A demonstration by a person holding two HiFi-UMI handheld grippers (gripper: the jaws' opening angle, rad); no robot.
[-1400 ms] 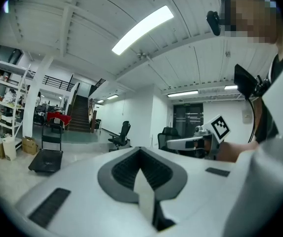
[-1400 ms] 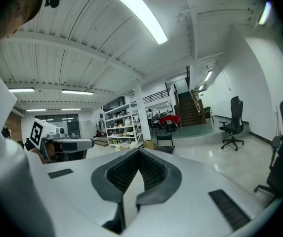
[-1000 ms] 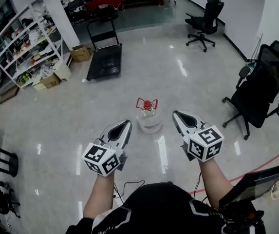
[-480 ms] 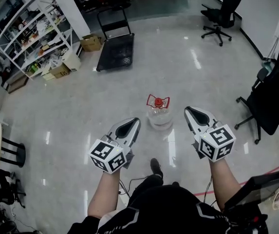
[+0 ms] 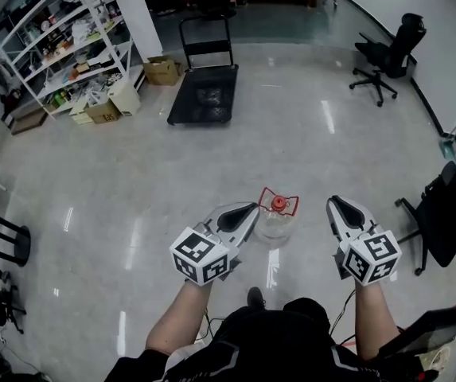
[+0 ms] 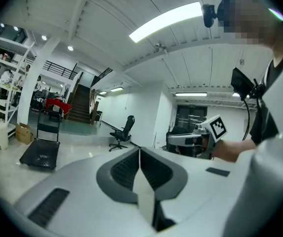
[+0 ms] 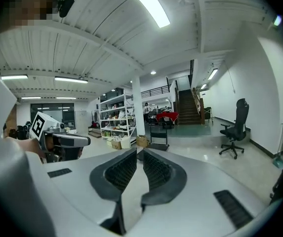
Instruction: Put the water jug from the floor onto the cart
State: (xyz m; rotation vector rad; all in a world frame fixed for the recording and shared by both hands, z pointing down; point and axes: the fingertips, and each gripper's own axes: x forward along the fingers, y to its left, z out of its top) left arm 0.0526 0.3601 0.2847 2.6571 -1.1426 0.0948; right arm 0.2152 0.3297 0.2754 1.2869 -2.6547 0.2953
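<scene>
Water jug (image 5: 276,217) is seen on the floor (image 5: 116,173) at lower centre, not gripped, between the closed left gripper (image 5: 253,208) and the right gripper (image 5: 333,201) (jaws just opening slightly, nothing inside), so the whole carrying to the cart (image 5: 204,94) at upper centre is left.

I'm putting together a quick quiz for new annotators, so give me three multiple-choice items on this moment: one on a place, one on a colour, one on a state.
1. Where does the water jug stand?
A on a chair
B on the floor
C on a shelf

2. What colour is the cap on the jug?
A blue
B red
C green

3. How do the jaws of the left gripper stand?
A wide apart
B closed on the jug
C closed together, nothing between

Answers:
1. B, the head view shows the jug on the shiny floor.
2. B, the cap shows red in the head view.
3. C, the left gripper view shows the jaws meeting with nothing between them.
</scene>
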